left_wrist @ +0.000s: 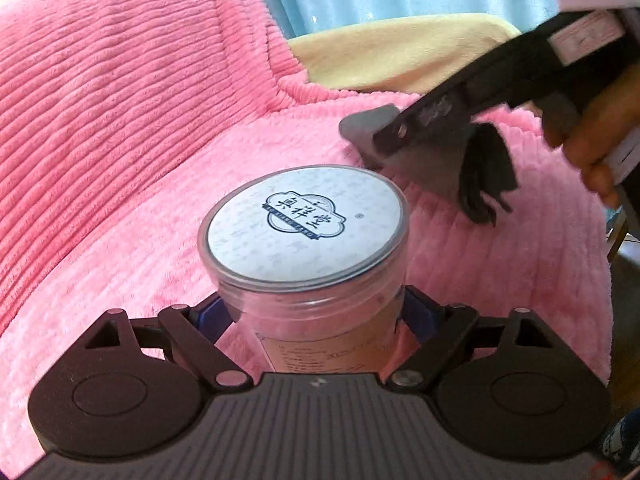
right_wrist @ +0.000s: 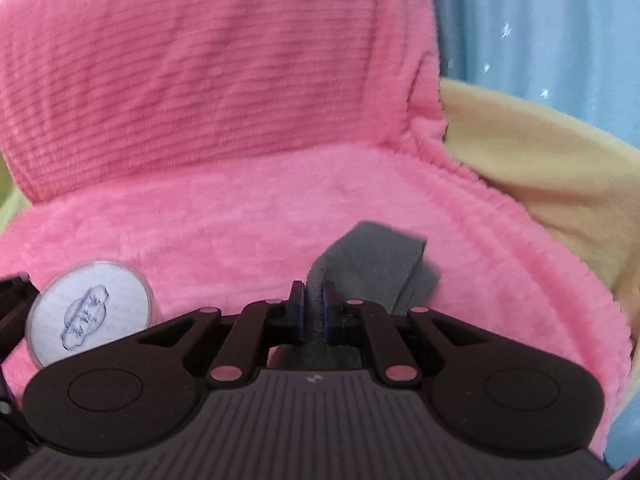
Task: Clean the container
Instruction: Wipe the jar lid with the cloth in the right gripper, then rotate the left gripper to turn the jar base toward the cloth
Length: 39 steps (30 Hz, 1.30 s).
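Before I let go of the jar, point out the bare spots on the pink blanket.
Free: the blanket between the jar and the raised pink backrest, and the strip right of the cloth up to the yellow fabric. Crowded: around the jar, gripped by the left gripper, with the right gripper and cloth close by.

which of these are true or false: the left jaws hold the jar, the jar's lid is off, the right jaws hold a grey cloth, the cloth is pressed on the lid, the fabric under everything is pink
1. The left gripper holds the clear jar by its body. True.
2. The jar's lid is off. False: the white printed lid sits on top of the jar.
3. The right gripper is shut on a grey cloth. True.
4. The cloth is pressed on the lid. False: it hangs beside the jar, off the lid.
5. The plush fabric beneath is pink. True.
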{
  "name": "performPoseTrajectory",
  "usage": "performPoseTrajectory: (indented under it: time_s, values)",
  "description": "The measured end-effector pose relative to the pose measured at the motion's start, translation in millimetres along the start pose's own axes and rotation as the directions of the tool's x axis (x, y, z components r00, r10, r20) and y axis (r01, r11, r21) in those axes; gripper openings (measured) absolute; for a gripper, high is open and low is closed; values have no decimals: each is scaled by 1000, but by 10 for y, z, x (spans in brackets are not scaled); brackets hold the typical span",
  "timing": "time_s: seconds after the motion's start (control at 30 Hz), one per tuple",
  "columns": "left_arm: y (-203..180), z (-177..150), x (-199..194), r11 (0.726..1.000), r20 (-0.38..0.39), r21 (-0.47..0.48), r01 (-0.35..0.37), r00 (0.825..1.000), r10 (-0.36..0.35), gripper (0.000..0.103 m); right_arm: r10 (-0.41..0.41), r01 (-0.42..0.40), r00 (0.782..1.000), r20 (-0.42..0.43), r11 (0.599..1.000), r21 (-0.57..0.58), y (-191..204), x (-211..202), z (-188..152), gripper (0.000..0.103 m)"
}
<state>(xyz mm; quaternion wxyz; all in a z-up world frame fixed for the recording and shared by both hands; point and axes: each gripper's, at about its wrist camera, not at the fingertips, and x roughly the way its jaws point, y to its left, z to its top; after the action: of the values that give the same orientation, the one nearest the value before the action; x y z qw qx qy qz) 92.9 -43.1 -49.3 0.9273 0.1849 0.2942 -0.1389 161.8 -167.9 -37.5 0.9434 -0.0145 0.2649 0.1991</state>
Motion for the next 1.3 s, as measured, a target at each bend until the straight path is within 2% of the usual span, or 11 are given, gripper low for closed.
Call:
performPoseTrajectory:
  time_s: [0.07,0.17,0.23,0.3,0.47,0.6,0.67,0.87,1.1,1.17,1.3]
  values:
    - [-38,-30,-37,1000,-2,24,-7,1000,7,88,85,-87,995,49,996,37,-37,-161,34,7]
    - [-30,-42,-64,996,-17,86,-20,1000,22,88,254,-256,963,93,967,9,26,-425,29,7]
    - [-67,-70,-139,993,-25,118,-28,999,31,88,354,-353,932,82,935,-25,115,-585,-16,7]
    - [-64,-90,-203,991,-34,134,-32,999,37,87,390,-388,919,56,920,-50,181,-641,-70,7]
    - [-63,-56,-301,990,1,137,-14,1000,14,87,353,-354,935,-29,933,-70,187,-454,-150,7]
    - [-127,-30,-243,989,42,149,-22,999,16,88,262,-262,963,-57,965,0,32,-261,-122,7]
    - [-133,-23,-160,990,31,138,-27,999,23,91,223,-221,973,-55,974,48,-60,-175,-148,7]
    - [-45,-24,15,999,8,45,-10,1000,9,92,227,-217,974,-12,943,251,-349,-89,-186,7]
    - [-12,30,31,999,41,-34,27,999,-25,92,223,-214,975,-6,940,265,-385,-141,-193,7]
    - [-21,43,42,999,36,-29,31,999,-30,91,211,-203,977,1,941,272,-402,-164,-186,7]
    - [-135,74,0,998,13,59,-6,1000,5,90,211,-219,976,58,937,274,-427,-336,-155,7]
